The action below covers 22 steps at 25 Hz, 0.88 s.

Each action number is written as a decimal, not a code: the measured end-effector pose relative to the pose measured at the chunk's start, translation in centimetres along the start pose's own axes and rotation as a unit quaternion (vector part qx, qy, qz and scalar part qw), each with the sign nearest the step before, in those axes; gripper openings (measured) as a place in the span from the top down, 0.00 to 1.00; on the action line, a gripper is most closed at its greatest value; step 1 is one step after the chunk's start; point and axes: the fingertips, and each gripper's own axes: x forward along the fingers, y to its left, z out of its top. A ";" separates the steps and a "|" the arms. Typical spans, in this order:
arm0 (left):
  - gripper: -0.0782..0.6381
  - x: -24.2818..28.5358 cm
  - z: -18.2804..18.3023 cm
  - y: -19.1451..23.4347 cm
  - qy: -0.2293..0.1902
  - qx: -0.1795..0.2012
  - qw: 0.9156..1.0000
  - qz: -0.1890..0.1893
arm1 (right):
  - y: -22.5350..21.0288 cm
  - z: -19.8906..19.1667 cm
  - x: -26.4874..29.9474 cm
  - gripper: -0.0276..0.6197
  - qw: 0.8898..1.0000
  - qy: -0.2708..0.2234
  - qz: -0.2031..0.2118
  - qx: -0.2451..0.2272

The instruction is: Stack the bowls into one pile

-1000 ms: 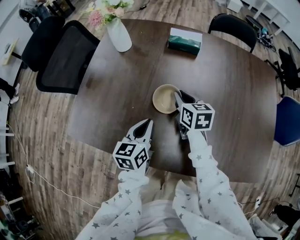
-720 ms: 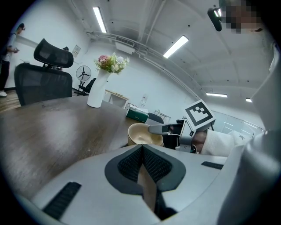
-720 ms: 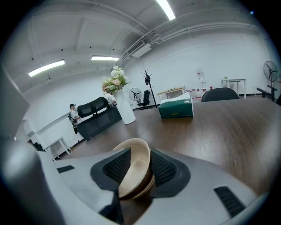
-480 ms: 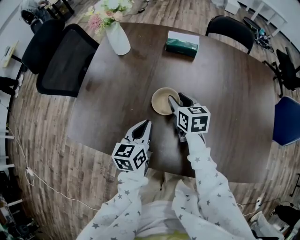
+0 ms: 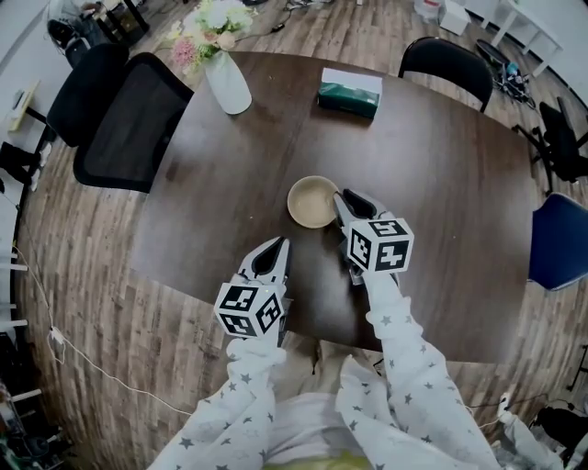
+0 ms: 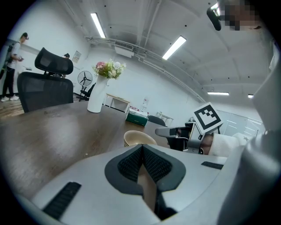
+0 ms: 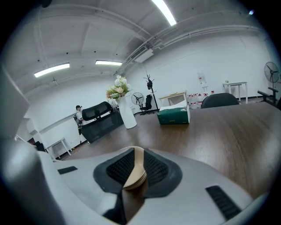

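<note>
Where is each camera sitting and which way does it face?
Head view: on the person's head, steeply down at table, bowls, left gripper, right gripper, sleeves.
Left gripper view: rides that gripper, along its shut jaws toward bowls; right gripper visible.
Right gripper view: rides that gripper; jaws just closing, bowls seen through their gap, ungripped; vase beyond.
Shared by all: bowls, vase, tissue box.

The big dark brown table (image 5: 441,184) had a small pile of tan bowls (image 5: 312,202) sitting near its middle. Far behind the bowls and off to the left stood a white vase (image 5: 227,83) with flowers (image 5: 207,27) in it. Behind the bowls, a bit to the right, lay a green tissue box (image 5: 349,94).
</note>
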 end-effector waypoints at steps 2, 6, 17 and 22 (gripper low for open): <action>0.85 0.0 0.5 -0.4 -0.006 0.007 1.000 0.001 | -0.1 0.3 -0.7 0.90 1.000 -0.006 0.002 -0.003; 0.85 -0.1 1.3 -1.1 -0.015 0.020 1.000 0.000 | 0.3 0.6 -2.0 0.91 0.999 -0.019 0.031 0.000; 0.85 -2.2 4.7 -1.9 -0.047 0.058 0.997 0.002 | 0.8 2.6 -7.3 0.92 0.994 -0.076 0.080 -0.009; 0.85 -3.4 6.6 -2.6 -0.071 0.073 0.995 0.000 | 0.5 4.4 -10.2 0.92 0.989 -0.125 0.080 -0.011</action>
